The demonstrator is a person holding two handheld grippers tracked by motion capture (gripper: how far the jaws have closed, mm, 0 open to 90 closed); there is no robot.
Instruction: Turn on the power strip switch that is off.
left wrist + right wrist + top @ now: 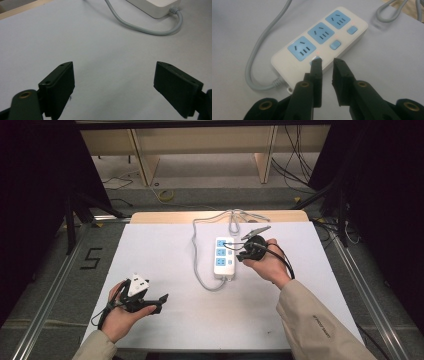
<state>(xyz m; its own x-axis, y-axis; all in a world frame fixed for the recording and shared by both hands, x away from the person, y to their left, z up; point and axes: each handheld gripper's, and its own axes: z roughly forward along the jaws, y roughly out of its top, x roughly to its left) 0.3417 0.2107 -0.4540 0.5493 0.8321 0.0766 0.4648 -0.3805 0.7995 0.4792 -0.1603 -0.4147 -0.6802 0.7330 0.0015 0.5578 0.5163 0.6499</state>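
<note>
Setting: white table [165, 250] with a wooden far edge, grey floor and loose cables beyond, dark curtains at both sides
Right gripper: right gripper [327, 65] is down at the power strip [319, 47] — jaws drawn close with a narrow gap left, nothing between them; one tip sits over the nearest blue switch [315, 60], though whether it presses or merely hovers cannot be told
Right hand: seen from the high view, the right hand [270, 265] in a beige sleeve holds that gripper just beside the strip's right edge
Left gripper: left gripper [113, 85] has its jaws spread wide and is holding nothing, bare tabletop between them
Left hand: left hand [122, 312] rests low at the near-left of the table, well apart from the strip
Power strip: white, three blue sockets in a row, a small blue switch beside each — it lies flat around the middle of the table, long side running away from the person
Cord: grey cord [197, 255] leaves the near end, loops left, runs up to a coil at the far edge
</note>
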